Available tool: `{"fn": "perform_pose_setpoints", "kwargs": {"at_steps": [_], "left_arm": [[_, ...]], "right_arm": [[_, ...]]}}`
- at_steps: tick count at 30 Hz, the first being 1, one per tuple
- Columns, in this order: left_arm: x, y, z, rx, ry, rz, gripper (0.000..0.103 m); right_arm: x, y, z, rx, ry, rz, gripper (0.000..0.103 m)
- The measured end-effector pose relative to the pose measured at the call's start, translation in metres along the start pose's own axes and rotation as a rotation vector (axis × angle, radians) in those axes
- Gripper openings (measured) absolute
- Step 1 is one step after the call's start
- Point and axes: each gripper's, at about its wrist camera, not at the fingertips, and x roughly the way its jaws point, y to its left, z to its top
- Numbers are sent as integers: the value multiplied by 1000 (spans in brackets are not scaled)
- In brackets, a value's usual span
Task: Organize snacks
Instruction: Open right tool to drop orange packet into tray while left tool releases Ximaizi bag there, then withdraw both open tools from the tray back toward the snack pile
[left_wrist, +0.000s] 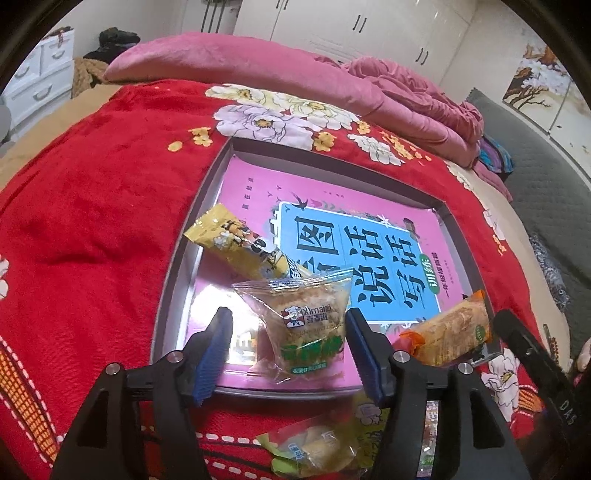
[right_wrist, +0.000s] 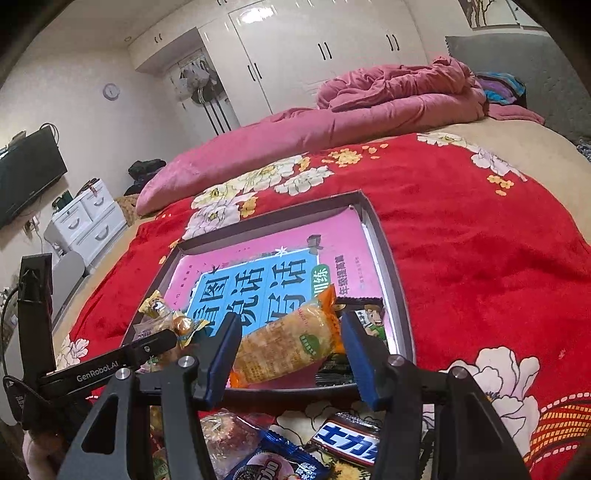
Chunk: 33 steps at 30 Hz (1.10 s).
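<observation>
Home bedroom: bed (right_wrist: 461, 229) w/ red blanket, white wardrobe (right_wrist: 314, 55), TV (right_wrist: 26, 173).

- Shallow tray (left_wrist: 192, 221) lies on a blanket (left_wrist: 92, 221) spread over the bed; a book (left_wrist: 332, 229) lies flat inside it, covering most of the floor.
- Folded quilt (left_wrist: 258, 70) lies behind the tray, wardrobe (right_wrist: 314, 55) behind that.
- In left wrist view: a long packet (left_wrist: 240, 243) in the tray's near-left part, a clear-wrapped cake (left_wrist: 306, 321) just before it on the book, between the left gripper's (left_wrist: 288, 350) fingers.
- A cracker pack (right_wrist: 288, 339) in the near-right corner, between the right gripper's (right_wrist: 288, 354) fingers.
- Loose snacks (right_wrist: 314, 454) lie on the blanket before the tray.
</observation>
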Motion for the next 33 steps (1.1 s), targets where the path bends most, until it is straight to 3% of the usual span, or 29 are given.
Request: {"fn": "perform_pose_setpoints", "kwargs": {"at_steps": [15, 21, 27, 33], "left_arm": [[-24, -7, 2, 55, -100, 17, 69], [-33, -2, 3, 36, -139, 26, 78], [-37, 2, 3, 22, -144, 21, 79], [-41, 3, 2, 20, -155, 19, 80]], "right_arm": [[-6, -1, 2, -24, -16, -13, 68], [-12, -2, 4, -32, -39, -18, 70], [-25, 1, 6, -42, -93, -18, 76], [-26, 1, 7, -48, -91, -16, 76]]}}
